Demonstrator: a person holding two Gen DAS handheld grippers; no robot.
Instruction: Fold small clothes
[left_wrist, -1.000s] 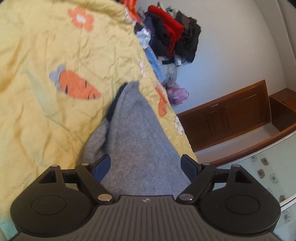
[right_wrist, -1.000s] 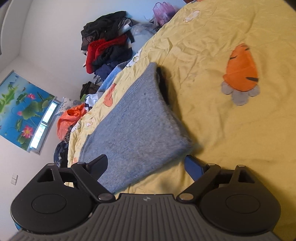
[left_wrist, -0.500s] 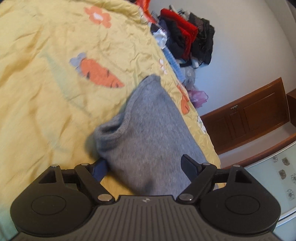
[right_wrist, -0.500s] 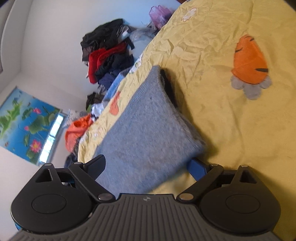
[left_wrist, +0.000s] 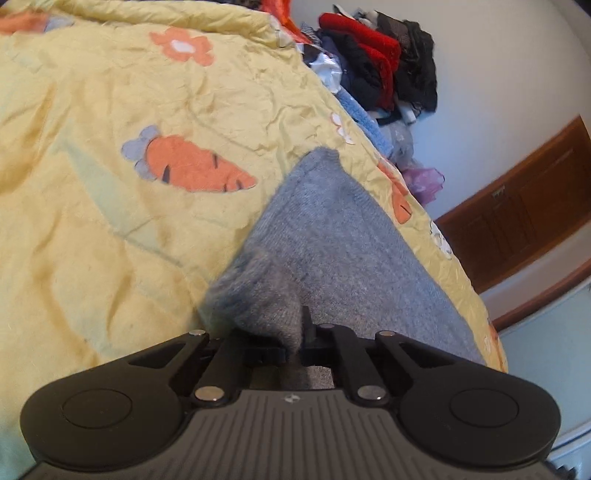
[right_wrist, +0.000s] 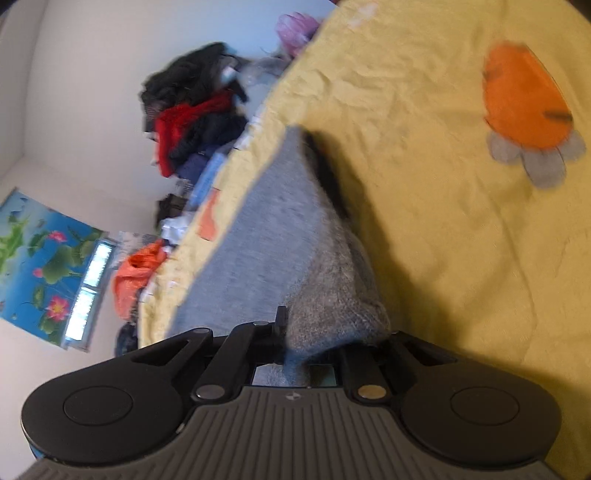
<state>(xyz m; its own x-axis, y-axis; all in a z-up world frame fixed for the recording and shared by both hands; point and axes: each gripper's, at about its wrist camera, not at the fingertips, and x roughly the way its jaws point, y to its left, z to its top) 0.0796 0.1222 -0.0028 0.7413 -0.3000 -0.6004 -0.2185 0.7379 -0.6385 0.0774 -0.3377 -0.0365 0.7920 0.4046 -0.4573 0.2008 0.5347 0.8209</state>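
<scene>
A grey knitted garment (left_wrist: 332, 240) lies folded in a long strip on a yellow carrot-print bedspread (left_wrist: 92, 240). In the left wrist view, my left gripper (left_wrist: 301, 332) has its jaws closing on the garment's near corner, and the fabric bunches up pinched between the pads. The right wrist view, blurred, shows the same grey garment (right_wrist: 266, 251) with a dark layer showing under its right edge. There my right gripper (right_wrist: 303, 343) has its jaws closing on the other near corner, with cloth humped over the right finger.
A pile of dark and red clothes (left_wrist: 376, 81) sits past the far edge of the bed, also in the right view as the clothes pile (right_wrist: 195, 122). A brown wooden cabinet (left_wrist: 517, 221) stands by the wall. An orange cloth (right_wrist: 136, 273) and a lotus poster (right_wrist: 44, 258) are at left.
Both grippers stood wide open around the garment's near end and have now closed on its two corners. Both moved slightly forward and down, and the fabric has bunched up at the jaws.
</scene>
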